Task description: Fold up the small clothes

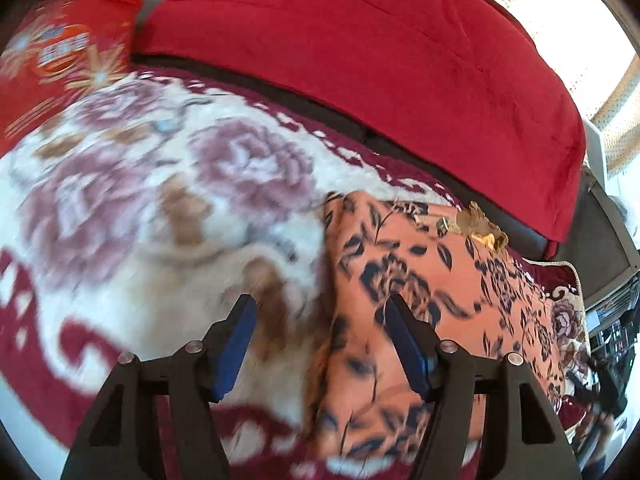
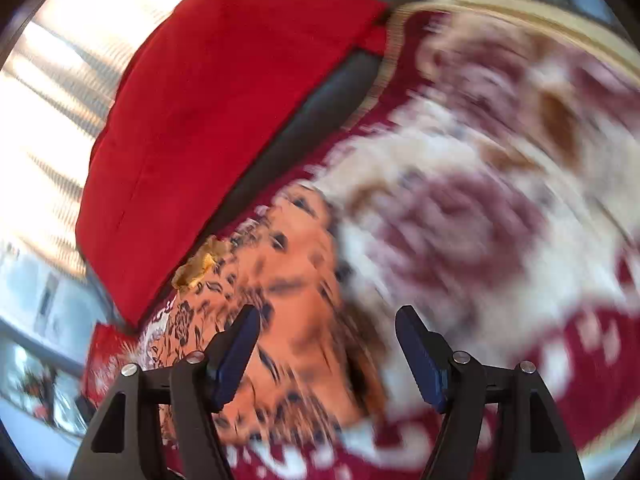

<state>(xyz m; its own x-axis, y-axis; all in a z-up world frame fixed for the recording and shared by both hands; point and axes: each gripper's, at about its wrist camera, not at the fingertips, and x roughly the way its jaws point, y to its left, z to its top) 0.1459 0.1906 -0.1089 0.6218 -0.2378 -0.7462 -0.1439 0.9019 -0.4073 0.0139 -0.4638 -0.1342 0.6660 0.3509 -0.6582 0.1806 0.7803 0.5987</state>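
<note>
An orange garment with a dark floral print (image 1: 432,300) lies folded on a cream and maroon flowered blanket (image 1: 160,200). A gold trim piece (image 1: 482,226) sits at its far edge. My left gripper (image 1: 320,320) is open and empty, just above the garment's left edge. In the right wrist view the same garment (image 2: 296,292) lies at lower left on the blanket (image 2: 460,220), blurred by motion. My right gripper (image 2: 328,332) is open and empty over the garment's right edge.
A red cushion (image 1: 360,52) on a dark sofa back runs along the far side and shows in the right wrist view (image 2: 208,112) too. A red patterned box or cloth (image 1: 52,52) lies at far left. Bright curtained windows lie behind.
</note>
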